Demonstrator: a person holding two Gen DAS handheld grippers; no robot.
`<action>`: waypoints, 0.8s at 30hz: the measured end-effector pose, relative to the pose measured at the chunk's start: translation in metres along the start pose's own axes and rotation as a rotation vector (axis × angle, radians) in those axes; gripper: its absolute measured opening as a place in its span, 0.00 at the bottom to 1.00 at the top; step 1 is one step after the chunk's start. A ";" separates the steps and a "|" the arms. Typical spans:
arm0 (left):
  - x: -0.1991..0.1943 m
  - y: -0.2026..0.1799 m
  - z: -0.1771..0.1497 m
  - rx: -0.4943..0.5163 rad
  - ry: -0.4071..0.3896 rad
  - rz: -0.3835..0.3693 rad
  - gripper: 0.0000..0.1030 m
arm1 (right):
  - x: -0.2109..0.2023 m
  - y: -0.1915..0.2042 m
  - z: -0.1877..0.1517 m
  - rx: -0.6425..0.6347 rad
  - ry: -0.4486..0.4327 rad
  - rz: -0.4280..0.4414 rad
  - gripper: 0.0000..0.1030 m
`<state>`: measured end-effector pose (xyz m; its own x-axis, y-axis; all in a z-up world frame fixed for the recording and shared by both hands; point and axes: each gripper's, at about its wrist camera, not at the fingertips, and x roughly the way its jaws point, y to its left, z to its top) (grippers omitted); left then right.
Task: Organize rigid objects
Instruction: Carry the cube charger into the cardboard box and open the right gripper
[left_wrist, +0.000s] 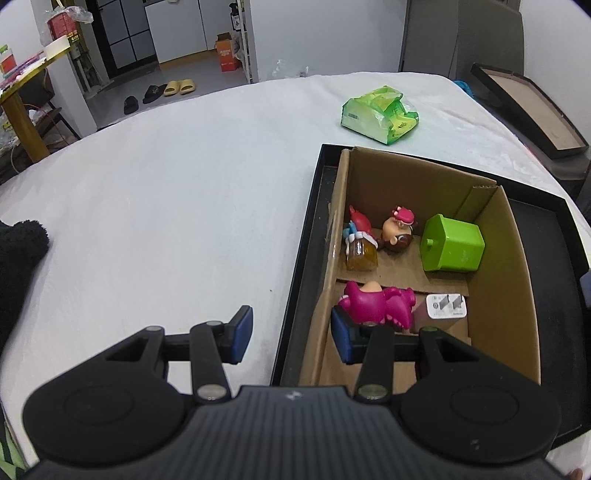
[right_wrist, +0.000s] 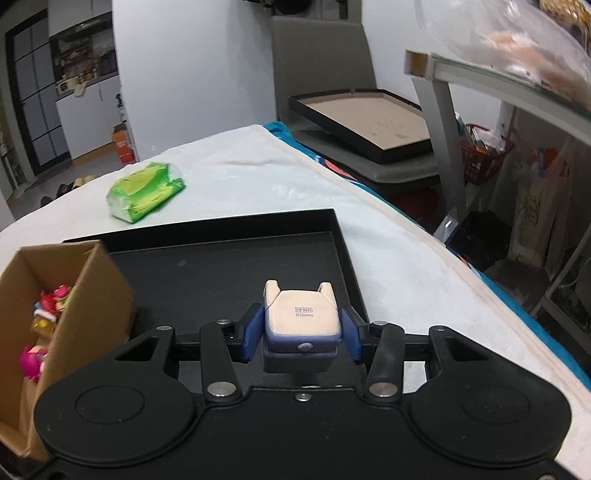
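Note:
A cardboard box (left_wrist: 509, 266) stands in a black tray (left_wrist: 295, 291) on a white table. In the box lie a pink dinosaur figure (left_wrist: 376, 304), a white plug charger (left_wrist: 445, 306), a green cube (left_wrist: 452, 243) and two small figures (left_wrist: 397, 230). My left gripper (left_wrist: 291, 338) is open and empty, straddling the box's left wall. My right gripper (right_wrist: 301, 332) is shut on a cream and blue toy figure (right_wrist: 303, 319), held upside down above the black tray (right_wrist: 221, 273), right of the box (right_wrist: 92, 295).
A green tissue pack (left_wrist: 380, 114) lies on the table behind the tray; it also shows in the right wrist view (right_wrist: 144, 192). A second black tray (right_wrist: 365, 122) rests on a chair past the table's right edge. A black cloth (left_wrist: 18, 258) lies at the left.

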<state>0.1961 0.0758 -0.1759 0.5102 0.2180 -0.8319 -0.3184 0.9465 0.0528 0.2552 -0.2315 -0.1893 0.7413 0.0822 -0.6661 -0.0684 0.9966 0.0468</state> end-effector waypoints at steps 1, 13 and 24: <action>0.000 0.001 -0.001 0.002 -0.001 -0.005 0.43 | -0.003 0.002 0.000 -0.002 -0.001 0.002 0.43; 0.002 0.015 -0.013 -0.014 -0.034 -0.077 0.43 | -0.038 0.032 0.006 -0.030 -0.020 0.020 0.43; 0.006 0.028 -0.017 -0.056 -0.058 -0.154 0.41 | -0.062 0.071 0.016 -0.094 -0.051 0.040 0.43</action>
<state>0.1769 0.0995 -0.1889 0.6009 0.0864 -0.7947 -0.2763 0.9553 -0.1051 0.2149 -0.1657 -0.1333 0.7698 0.1243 -0.6260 -0.1589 0.9873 0.0005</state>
